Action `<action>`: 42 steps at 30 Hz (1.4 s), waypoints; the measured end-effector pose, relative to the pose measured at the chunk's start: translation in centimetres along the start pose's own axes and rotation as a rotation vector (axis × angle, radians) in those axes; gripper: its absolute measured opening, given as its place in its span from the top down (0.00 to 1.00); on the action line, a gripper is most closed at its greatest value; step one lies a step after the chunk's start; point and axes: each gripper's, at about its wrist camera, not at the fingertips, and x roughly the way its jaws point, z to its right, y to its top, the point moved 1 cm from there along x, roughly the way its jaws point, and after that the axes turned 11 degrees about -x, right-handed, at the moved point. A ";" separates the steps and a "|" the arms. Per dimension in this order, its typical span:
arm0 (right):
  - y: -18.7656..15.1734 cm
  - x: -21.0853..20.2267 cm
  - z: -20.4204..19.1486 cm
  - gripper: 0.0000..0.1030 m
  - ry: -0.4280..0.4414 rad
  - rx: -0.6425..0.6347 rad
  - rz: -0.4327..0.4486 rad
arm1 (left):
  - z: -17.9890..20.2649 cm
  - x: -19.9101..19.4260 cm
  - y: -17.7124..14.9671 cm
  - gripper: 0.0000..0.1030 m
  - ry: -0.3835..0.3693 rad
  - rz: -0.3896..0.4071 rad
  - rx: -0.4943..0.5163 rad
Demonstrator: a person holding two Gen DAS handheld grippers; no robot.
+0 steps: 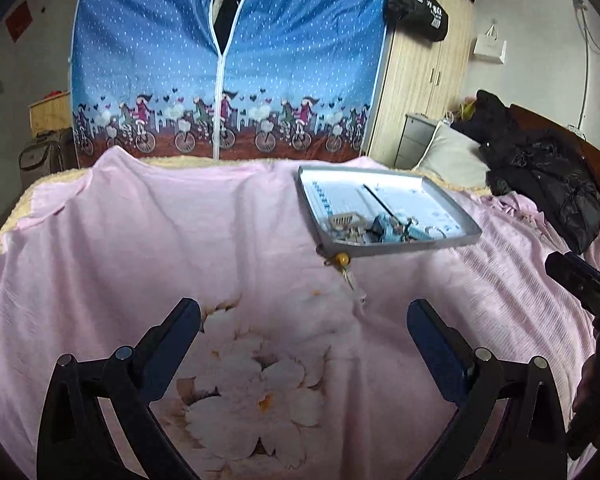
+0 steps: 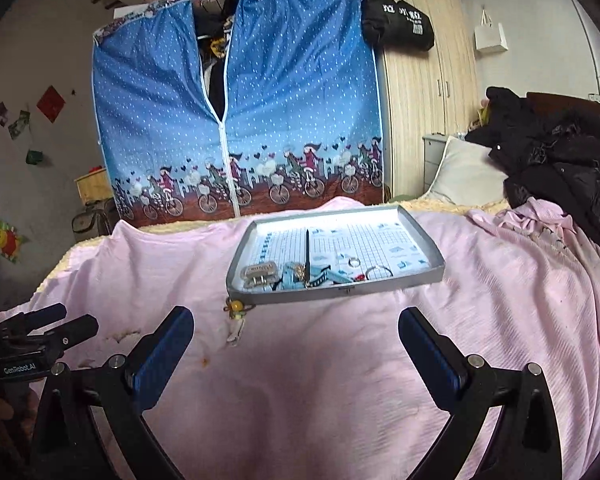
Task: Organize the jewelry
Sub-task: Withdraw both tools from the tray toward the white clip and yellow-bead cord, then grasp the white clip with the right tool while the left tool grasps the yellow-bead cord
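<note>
A shallow grey tin tray (image 1: 456, 198) (image 2: 424, 240) lies on a pink bedspread. Jewelry is heaped along its near edge: a silver clasp piece (image 2: 259, 270), blue pieces (image 2: 290, 276), a small ring (image 2: 354, 262) and a larger ring (image 2: 379, 271). A pendant with a yellow bead (image 1: 342, 259) (image 2: 236, 305) lies on the spread just outside the tray's near-left corner. My left gripper (image 1: 304, 316) hovers open over the flower print, short of the tray. My right gripper (image 2: 296, 326) is open too, in front of the tray. Both hold nothing.
The pink bedspread (image 1: 140, 248) covers the bed. A black jacket (image 2: 560, 160) and a pillow (image 2: 466, 178) lie at the right. A blue fabric wardrobe (image 2: 236, 120) and a wooden wardrobe (image 2: 424, 92) stand behind. The left gripper's fingers (image 2: 40, 332) show at the right view's left edge.
</note>
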 end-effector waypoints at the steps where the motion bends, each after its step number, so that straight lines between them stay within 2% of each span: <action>1: -0.2 0.3 0.0 0.00 -0.004 -0.001 -0.015 | -0.1 0.3 -0.2 0.02 0.005 -0.010 0.004; 5: -1.0 1.2 -0.3 0.00 -0.014 0.001 -0.061 | -0.3 1.1 -1.0 0.02 0.018 -0.046 0.019; 11: -1.6 2.5 -1.1 0.00 -0.024 -0.010 -0.112 | -1.2 1.0 -0.6 0.02 -0.009 -0.038 -0.010; 19: -2.6 4.8 -2.1 0.00 -0.037 -0.053 -0.215 | -2.4 1.7 -0.3 0.02 0.039 -0.049 -0.021; 26: -3.2 6.3 -2.5 0.00 -0.025 -0.093 -0.246 | -3.0 2.9 -0.8 0.02 0.074 -0.079 -0.010; 30: -3.8 8.1 -2.9 0.00 0.037 -0.114 -0.291 | -3.2 4.0 -0.9 0.02 0.091 -0.112 0.012; 33: -4.4 9.7 -3.3 0.00 0.118 -0.134 -0.327 | -3.1 5.2 -0.4 0.02 0.057 -0.145 0.016; 36: -4.8 11.1 -3.7 0.00 0.163 -0.194 -0.334 | -2.6 7.4 0.6 0.02 0.014 -0.232 0.051; 38: -4.9 11.9 -3.7 0.07 0.191 -0.223 -0.332 | -2.2 9.0 1.1 0.02 0.000 -0.271 0.085; 42: -5.0 14.0 -3.6 0.27 0.255 -0.229 -0.370 | -1.9 12.7 2.2 0.02 -0.022 -0.348 0.102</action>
